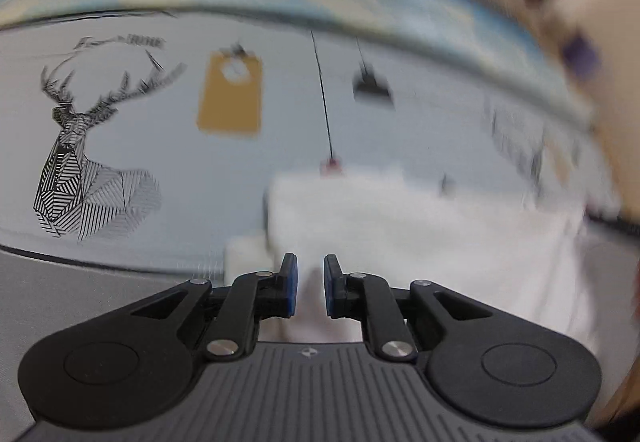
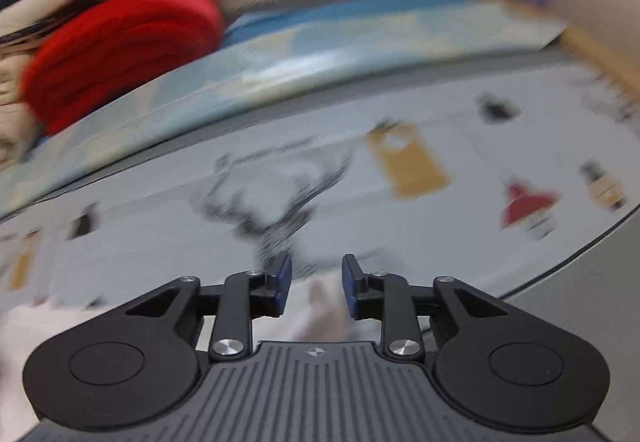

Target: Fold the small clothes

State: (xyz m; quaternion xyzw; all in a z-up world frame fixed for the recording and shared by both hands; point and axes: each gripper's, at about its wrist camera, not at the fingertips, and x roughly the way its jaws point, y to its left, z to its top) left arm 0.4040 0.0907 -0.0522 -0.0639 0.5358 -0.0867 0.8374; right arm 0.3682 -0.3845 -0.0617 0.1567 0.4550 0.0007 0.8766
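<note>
L gripper (image 1: 311,284) sits low over the white garment (image 1: 420,242), jaws a narrow gap apart, blue pads (image 1: 291,282) bare, nothing pinched. Cloth lies right under and ahead of it, spreading off toward the R side of its view, folded edge running roughly across the mat (image 1: 160,129), w/ the deer print (image 1: 80,145) well off to the L. So L is the nearer one, practically on top of it.

R gripper (image 2: 316,286) is let go too, jaws wider than L's, empty. Only a bit of white cloth (image 2: 316,306) shows just below its tips; more pale cloth at its lower-L corner, too blurred to be sure it's the same piece.

Red pile (image 2: 120,49) and other clothes wait near the mat's far edge, well apart.

My guess: next grab needs both to drop onto the garment's near edge.
</note>
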